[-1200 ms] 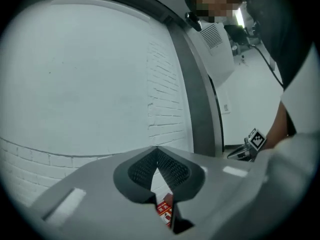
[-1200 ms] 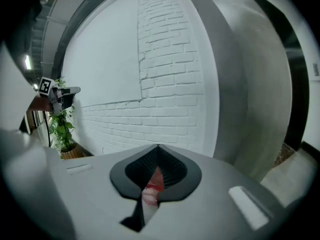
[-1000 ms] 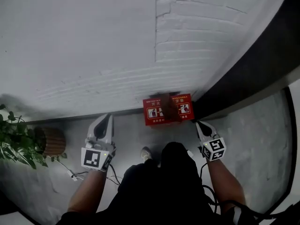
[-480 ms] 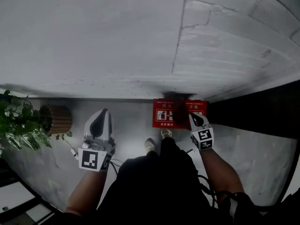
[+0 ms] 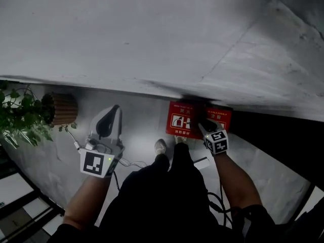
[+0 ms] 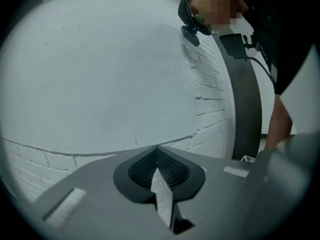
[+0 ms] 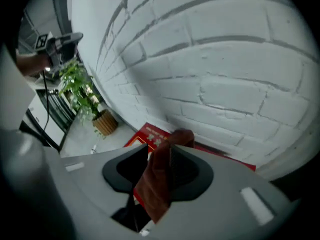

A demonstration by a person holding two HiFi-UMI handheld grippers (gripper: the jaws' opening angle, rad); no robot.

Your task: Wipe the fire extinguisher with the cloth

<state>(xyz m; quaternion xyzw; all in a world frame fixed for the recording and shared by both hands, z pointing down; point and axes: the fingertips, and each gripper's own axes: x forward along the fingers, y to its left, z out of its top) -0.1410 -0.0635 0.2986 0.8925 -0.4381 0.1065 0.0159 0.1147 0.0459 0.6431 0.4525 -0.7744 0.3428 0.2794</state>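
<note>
Red-brown cloth (image 7: 156, 184) hangs between the right gripper's (image 5: 202, 124) 2 jaws, which have just been opening and stand apart. Directly below sits the red fire extinguisher box (image 5: 181, 121), against the white brick wall (image 7: 225, 74). Left gripper (image 5: 113, 111): jaws together, empty.

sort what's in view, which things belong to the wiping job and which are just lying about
For the job: brown cloth, between the just-opened jaws of the right gripper; red fire extinguisher box at the wall.
Lying about: potted plant; white cable on the floor.

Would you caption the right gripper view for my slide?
Right gripper, jaws just opening, with brown cloth between, facing red box.
</note>
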